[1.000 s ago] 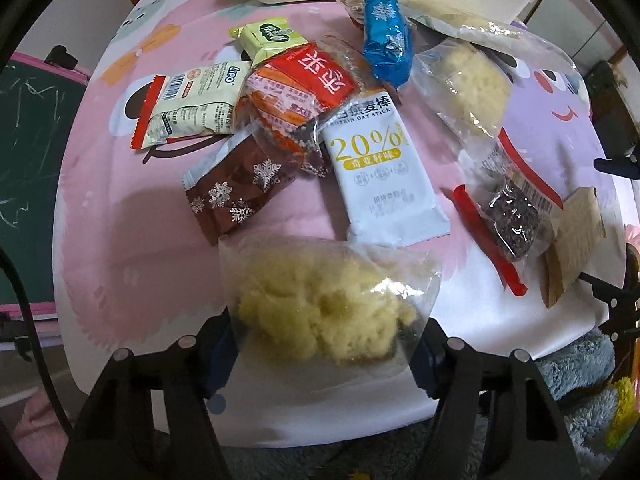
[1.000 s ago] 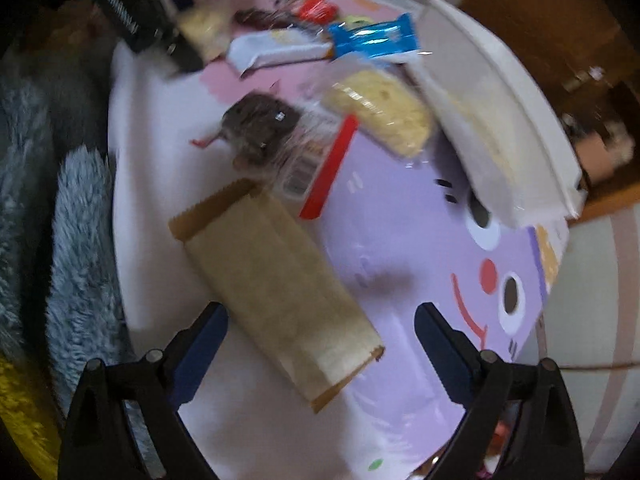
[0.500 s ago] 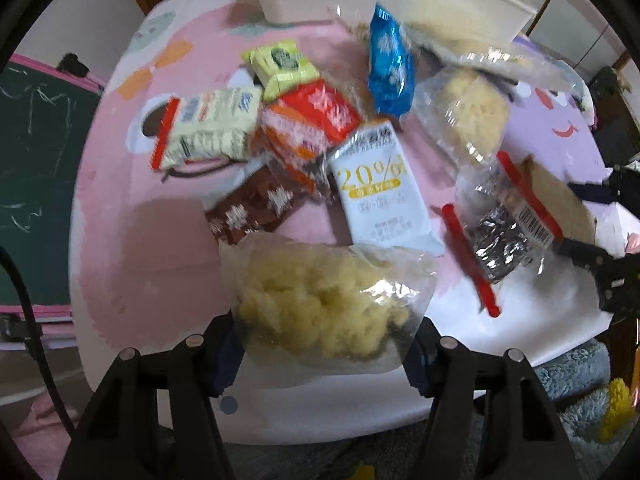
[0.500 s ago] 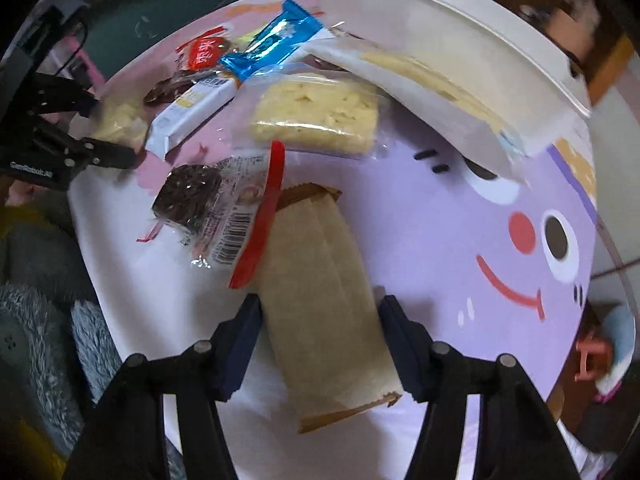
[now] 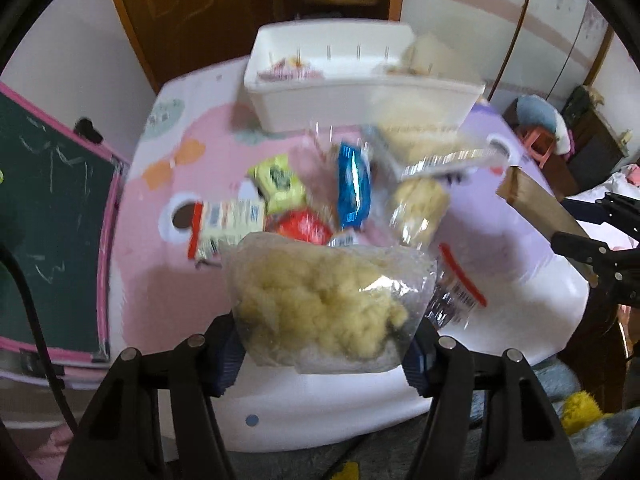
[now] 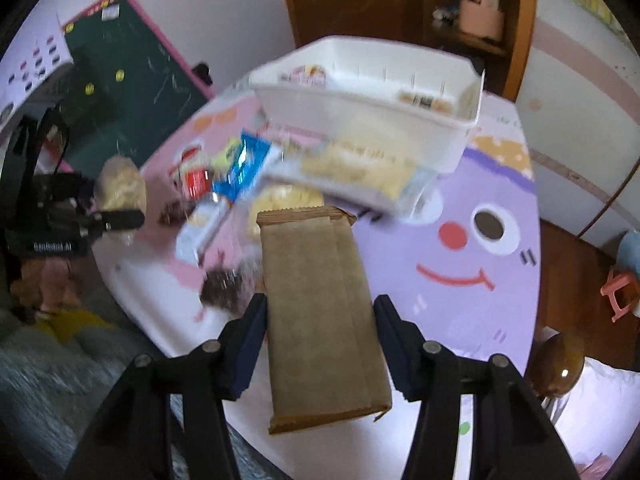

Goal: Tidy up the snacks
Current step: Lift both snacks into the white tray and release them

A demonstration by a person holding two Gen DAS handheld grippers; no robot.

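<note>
Both held snacks are now raised clear of the round cartoon-print table (image 5: 152,280), where a second ago the brown packet still lay flat on it between wide-open jaws. The white bin (image 5: 360,92) is seen at the table's far side, with the loose pile of snacks lying in front of it. Between the pads of the left gripper (image 5: 326,354) the clear bag of yellow crumbly snack (image 5: 324,308) is clamped by its two sides, hanging just above the fingers. The right gripper (image 6: 320,340) has just been closing, and its blue pads are now pressed on the long edges of the brown paper packet (image 6: 320,312), which is held lengthwise, pointing toward the bin. Among the pile a blue wrapper (image 5: 354,188) and a yellow-green packet (image 5: 280,184) are made out; their print is blurred beyond reading. On the left tool's body, small white lettering is seen in the right view, too soft to be read with certainty.
</note>
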